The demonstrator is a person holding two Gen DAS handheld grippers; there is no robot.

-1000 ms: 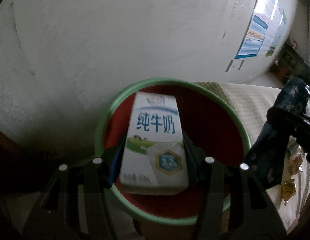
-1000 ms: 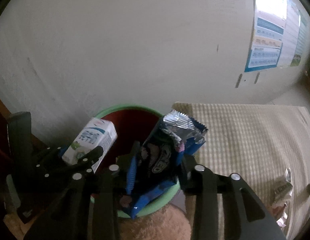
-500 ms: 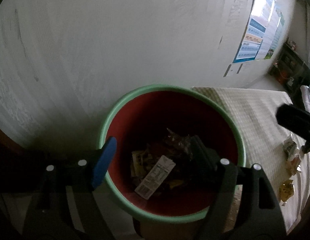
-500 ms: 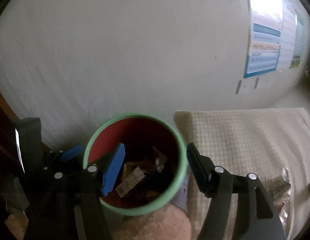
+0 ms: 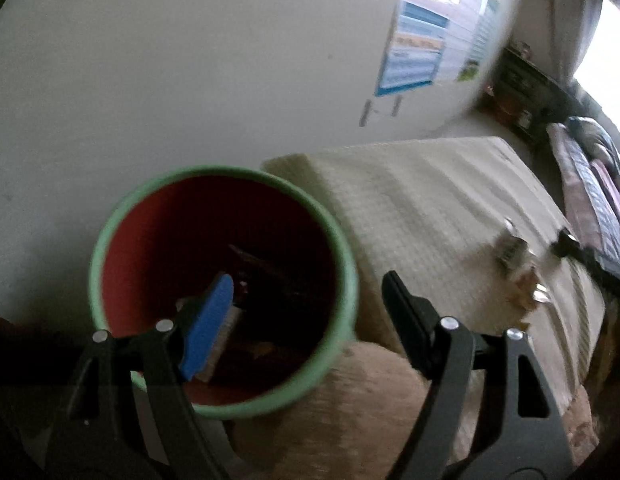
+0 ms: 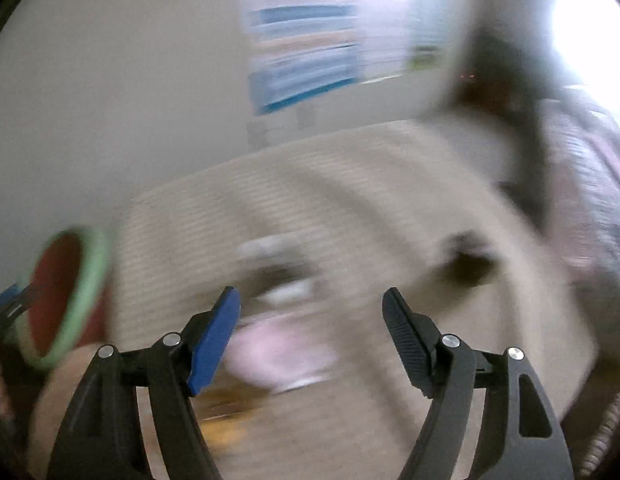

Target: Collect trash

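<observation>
The bin [image 5: 110, 216] has a green rim and a red inside and stands against the wall, with dark wrappers and a carton [image 5: 226, 328] lying in it. My left gripper [image 5: 308, 286] hangs open over the bin's right rim with nothing between its fingers. In the blurred right wrist view, my right gripper [image 6: 310, 296] is over the checked tablecloth [image 6: 350, 184]; its jaws are opening and hold nothing. Below it lie loose wrappers: a pink one [image 6: 278, 352], a silvery one [image 6: 270, 252] and a dark one [image 6: 466, 264]. The bin [image 6: 90, 280] sits at that view's left edge.
More wrappers [image 5: 518, 268] lie on the cloth-covered table [image 5: 410, 208] right of the bin. A tan rounded surface [image 5: 370, 400] is just below the bin. A poster [image 5: 418, 52] hangs on the wall, and patterned bedding [image 5: 590, 184] lies at the far right.
Both grippers opened; the milk carton and the blue snack packet dropped into the bin. The right gripper swung right, out over the table. The left one shifted right too.
</observation>
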